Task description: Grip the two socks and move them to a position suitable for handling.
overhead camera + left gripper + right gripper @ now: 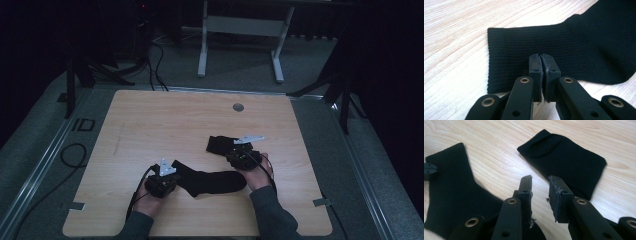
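Black folded sock (564,161) lay just ahead of the right gripper (540,185), its long axis slanting across the jaws' line; nothing sat between the partly open jaws.
Left gripper (541,58) was nipped shut at the cuff edge of the flat sock (210,181) on the wooden table (150,120); whether it pinched fabric I cannot tell. High view showed both socks lying apart; the right gripper view showed the open jaws.

black tongs (540,187), brass rivets, frayed pads; grey triangular plates; dark grey sleeves (270,212).
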`<state>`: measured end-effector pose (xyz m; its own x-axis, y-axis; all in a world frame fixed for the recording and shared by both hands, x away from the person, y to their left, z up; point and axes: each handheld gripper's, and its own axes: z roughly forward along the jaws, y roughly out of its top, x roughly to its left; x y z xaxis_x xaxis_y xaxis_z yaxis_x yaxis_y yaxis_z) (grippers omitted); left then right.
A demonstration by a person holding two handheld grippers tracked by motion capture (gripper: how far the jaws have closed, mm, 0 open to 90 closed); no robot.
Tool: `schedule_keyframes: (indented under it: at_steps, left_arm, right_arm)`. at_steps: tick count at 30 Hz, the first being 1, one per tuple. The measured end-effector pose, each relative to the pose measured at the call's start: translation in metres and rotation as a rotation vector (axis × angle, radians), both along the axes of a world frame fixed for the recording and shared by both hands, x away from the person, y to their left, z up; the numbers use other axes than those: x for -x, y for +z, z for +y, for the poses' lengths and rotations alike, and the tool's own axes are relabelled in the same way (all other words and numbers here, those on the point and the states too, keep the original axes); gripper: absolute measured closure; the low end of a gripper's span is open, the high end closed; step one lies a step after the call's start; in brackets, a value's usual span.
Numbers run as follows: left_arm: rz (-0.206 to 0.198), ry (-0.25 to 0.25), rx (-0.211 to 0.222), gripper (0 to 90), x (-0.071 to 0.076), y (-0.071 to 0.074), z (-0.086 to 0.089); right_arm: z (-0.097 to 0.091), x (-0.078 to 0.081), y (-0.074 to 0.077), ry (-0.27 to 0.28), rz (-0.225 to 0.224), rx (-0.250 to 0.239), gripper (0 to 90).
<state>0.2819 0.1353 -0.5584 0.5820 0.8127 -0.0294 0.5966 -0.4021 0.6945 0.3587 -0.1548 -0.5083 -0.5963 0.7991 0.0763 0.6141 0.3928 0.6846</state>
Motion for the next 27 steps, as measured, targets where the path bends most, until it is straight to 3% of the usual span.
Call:
schedule_keyframes:
  at_steps: [1, 8, 11, 18, 23, 24, 27]
  left_arm:
    - [0.002, -0.002, -0.001, 87.0, 0.000, 0.000, 0.000]
    - [0.003, -0.002, 0.003, 87.0, 0.000, 0.000, 0.000]
    - [0.005, -0.003, 0.003, 87.0, 0.000, 0.000, 0.000]
    - [0.004, -0.003, 0.006, 87.0, 0.000, 0.000, 0.000]
    - [0.007, -0.005, 0.004, 87.0, -0.001, 0.000, 0.001]
    - [0.007, -0.003, 0.006, 87.0, -0.001, 0.000, 0.000]
    - [0.007, -0.004, 0.006, 87.0, -0.001, 0.000, 0.001]
  right_arm:
    - [0.010, -0.008, -0.002, 0.020, 0.012, 0.003, 72.0]
    - [0.029, -0.026, -0.009, 0.041, 0.019, 0.055, 71.8]
    - [0.042, -0.041, -0.012, 0.040, 0.028, 0.075, 71.5]
    - [0.056, -0.058, -0.015, 0.018, 0.057, 0.064, 69.9]
    - [0.068, -0.069, -0.021, 0.018, 0.098, 0.087, 71.5]
    - [0.071, -0.076, -0.026, 0.008, 0.128, 0.113, 76.3]
    - [0.071, -0.079, -0.029, -0.003, 0.153, 0.115, 82.8]
